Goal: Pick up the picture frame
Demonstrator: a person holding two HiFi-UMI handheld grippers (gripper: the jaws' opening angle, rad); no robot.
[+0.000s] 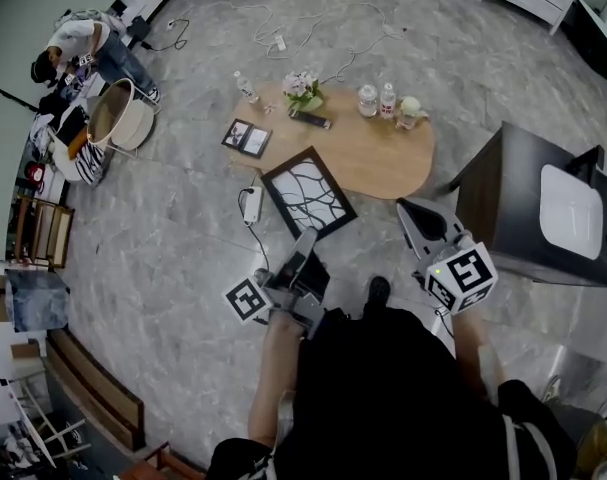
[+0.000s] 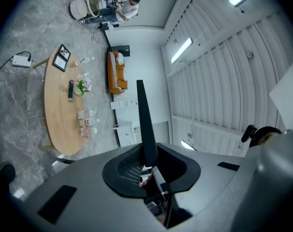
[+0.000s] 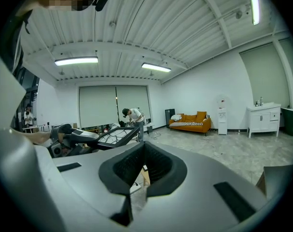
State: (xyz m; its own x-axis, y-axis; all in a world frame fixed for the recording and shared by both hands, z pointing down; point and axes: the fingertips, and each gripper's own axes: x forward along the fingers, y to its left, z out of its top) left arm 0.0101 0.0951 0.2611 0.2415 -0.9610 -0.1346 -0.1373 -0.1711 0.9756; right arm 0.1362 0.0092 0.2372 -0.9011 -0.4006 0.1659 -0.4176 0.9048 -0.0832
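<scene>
The oval wooden table point(image 1: 383, 158) lies ahead of both tongs, past their tips. The picture frame point(image 1: 308, 193) juts from the tip of the left gripper point(image 1: 305, 240), clear of the floor and partly over the table's near edge. The jaws are clamped on its near rim, and the frame runs out edge-on between them. The right gripper point(image 1: 415, 213) sits apart to the frame's right, jaws together on nothing. With so narrow a hold, the frame will probably want to pivot. A slow, level lift seems best.
</scene>
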